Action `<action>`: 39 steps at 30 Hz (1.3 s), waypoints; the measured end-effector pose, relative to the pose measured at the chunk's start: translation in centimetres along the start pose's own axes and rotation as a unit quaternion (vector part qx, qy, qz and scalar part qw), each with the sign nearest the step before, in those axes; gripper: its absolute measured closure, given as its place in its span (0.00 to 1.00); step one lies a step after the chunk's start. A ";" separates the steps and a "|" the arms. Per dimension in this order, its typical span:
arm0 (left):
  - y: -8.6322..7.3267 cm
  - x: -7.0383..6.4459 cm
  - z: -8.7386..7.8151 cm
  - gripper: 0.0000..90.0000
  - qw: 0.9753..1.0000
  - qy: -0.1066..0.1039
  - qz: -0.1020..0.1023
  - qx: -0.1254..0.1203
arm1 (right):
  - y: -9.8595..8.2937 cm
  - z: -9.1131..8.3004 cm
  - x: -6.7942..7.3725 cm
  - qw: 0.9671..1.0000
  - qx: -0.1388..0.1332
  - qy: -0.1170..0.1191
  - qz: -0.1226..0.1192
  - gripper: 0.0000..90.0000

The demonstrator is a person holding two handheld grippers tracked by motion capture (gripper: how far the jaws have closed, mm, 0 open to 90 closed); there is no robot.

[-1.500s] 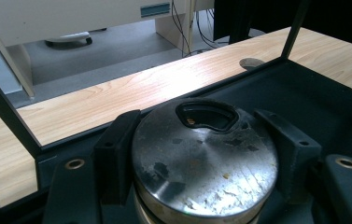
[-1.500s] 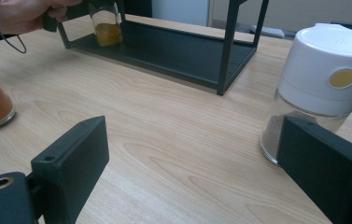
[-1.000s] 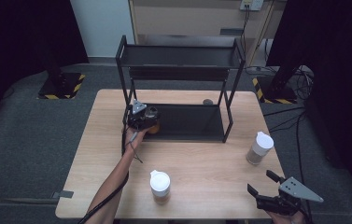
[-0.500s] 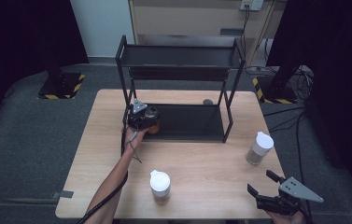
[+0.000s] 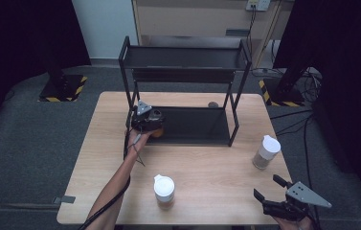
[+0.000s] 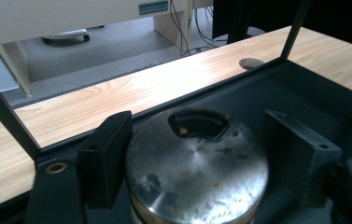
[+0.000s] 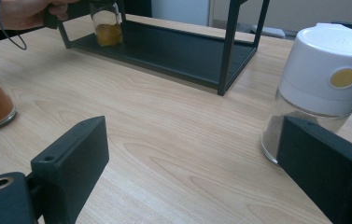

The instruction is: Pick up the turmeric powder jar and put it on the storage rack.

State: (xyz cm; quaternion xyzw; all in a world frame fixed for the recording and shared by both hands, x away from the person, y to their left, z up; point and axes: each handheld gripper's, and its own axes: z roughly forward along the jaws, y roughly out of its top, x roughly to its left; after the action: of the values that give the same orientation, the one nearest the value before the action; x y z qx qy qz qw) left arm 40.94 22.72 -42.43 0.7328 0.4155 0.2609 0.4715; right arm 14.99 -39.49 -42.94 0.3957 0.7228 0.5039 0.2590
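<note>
A glass spice jar (image 6: 197, 177) with a steel shaker lid and yellow-orange powder stands at the left end of the black rack's lower shelf (image 5: 197, 127). My left gripper (image 5: 150, 123) is over it, with the jaws against both sides of the lid; the left gripper view shows this gripper (image 6: 197, 135) up close. In the right gripper view the same jar (image 7: 106, 23) sits far off under a hand. My right gripper (image 5: 267, 188) hovers open near the table's front right corner, holding nothing. A white-lidded jar (image 7: 323, 88) stands just beyond its right jaw.
The two-tier black rack (image 5: 187, 57) stands at the back of the wooden table (image 5: 216, 163). A white-capped jar of brown powder (image 5: 163, 190) is at front centre, another white-capped jar (image 5: 265, 152) at the right. A small dark disc (image 5: 213, 104) lies behind the rack.
</note>
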 end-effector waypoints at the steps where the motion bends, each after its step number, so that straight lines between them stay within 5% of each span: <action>1: 0.2 -0.1 0.0 0.25 1.000 0.000 0.004 0.001 | 0.0 0.0 0.0 1.000 0.000 0.000 0.000 0.10; 24: 3.3 0.1 -1.8 0.07 0.999 -0.026 0.024 -0.012 | 0.0 0.0 0.0 1.000 0.000 0.000 0.001 0.10; 39: 4.7 1.3 -4.7 0.07 0.996 -0.081 0.011 -0.035 | 0.0 0.0 0.1 1.000 0.000 -0.001 0.000 0.10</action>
State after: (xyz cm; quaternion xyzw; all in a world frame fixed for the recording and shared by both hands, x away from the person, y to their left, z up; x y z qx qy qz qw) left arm 39.67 25.03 -36.18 0.7393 0.3578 0.2202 0.5263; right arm 14.97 -39.41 -42.90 0.3961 0.7228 0.5031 0.2597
